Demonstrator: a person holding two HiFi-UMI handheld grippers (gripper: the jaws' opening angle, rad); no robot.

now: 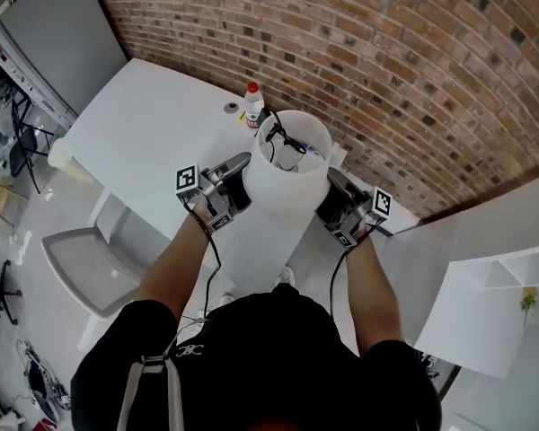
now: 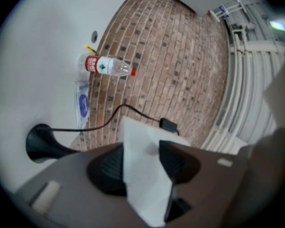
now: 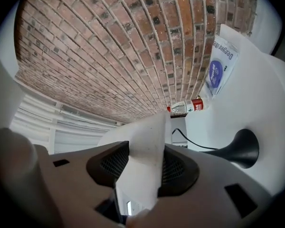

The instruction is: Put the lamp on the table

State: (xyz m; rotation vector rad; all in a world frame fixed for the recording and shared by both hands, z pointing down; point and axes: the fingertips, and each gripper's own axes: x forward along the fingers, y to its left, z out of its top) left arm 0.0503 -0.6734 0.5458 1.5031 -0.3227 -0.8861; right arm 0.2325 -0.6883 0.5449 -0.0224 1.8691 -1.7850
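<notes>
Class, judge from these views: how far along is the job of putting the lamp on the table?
Done: the white cylindrical lampshade is over the white table. In hand: the left tool and right tool each clamp its wall. Left: setting it down and letting go; whether the black flared base already touches the table is unclear.

My right claw (image 3: 145, 151) has ribbed dark pads (image 3: 111, 164), with a matt white, paper-like shade (image 3: 151, 125) between them. Beyond it I see a smooth black base (image 3: 241, 149), a rough brick wall (image 3: 109, 46) and a clear plastic bottle (image 3: 187, 107).
</notes>
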